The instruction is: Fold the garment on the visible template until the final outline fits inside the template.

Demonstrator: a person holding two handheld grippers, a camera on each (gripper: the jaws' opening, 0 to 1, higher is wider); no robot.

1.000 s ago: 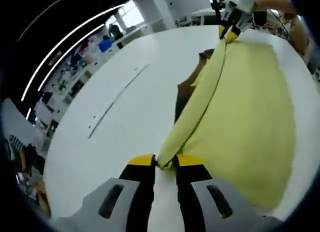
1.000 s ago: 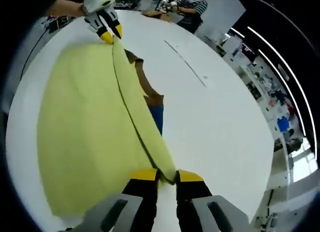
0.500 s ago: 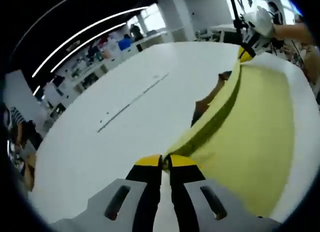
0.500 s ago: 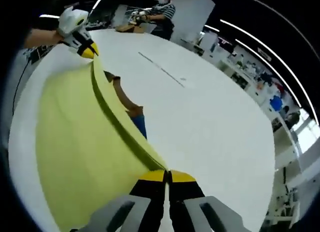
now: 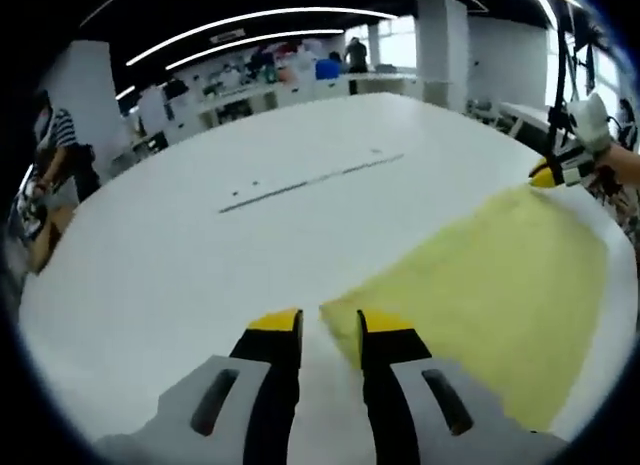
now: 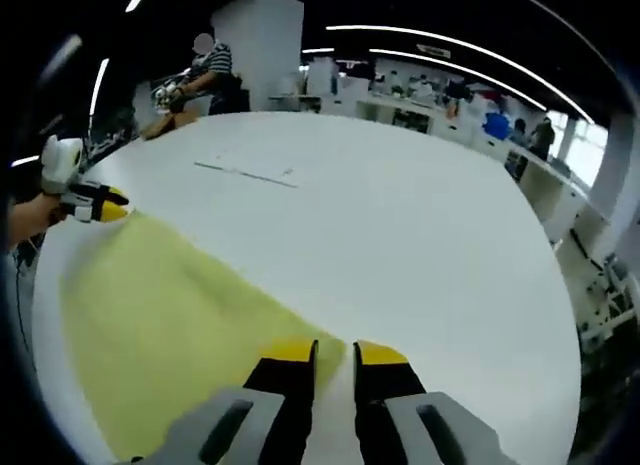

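A pale yellow garment [image 5: 480,275] lies flat on the white table [image 5: 200,255]. My left gripper [image 5: 330,322] stands open, with the garment's near corner lying just between its jaws, closer to the right one. In the left gripper view, the right gripper [image 5: 556,170] sits at the far corner of the garment. In the right gripper view, the garment [image 6: 160,325] spreads to the left, and my right gripper [image 6: 335,352] is open with white table showing in the gap. The left gripper [image 6: 98,203] rests at the opposite corner there.
A thin dark line [image 5: 310,182] is marked on the table beyond the garment, the same line [image 6: 245,172] also showing in the right gripper view. A person [image 6: 205,70] works at the table's far edge. Benches with clutter [image 5: 290,70] line the room behind.
The raised folded edge of the garment has been brought down flat, covering the brown and blue piece seen earlier. Both grippers have let go and their jaws have parted.
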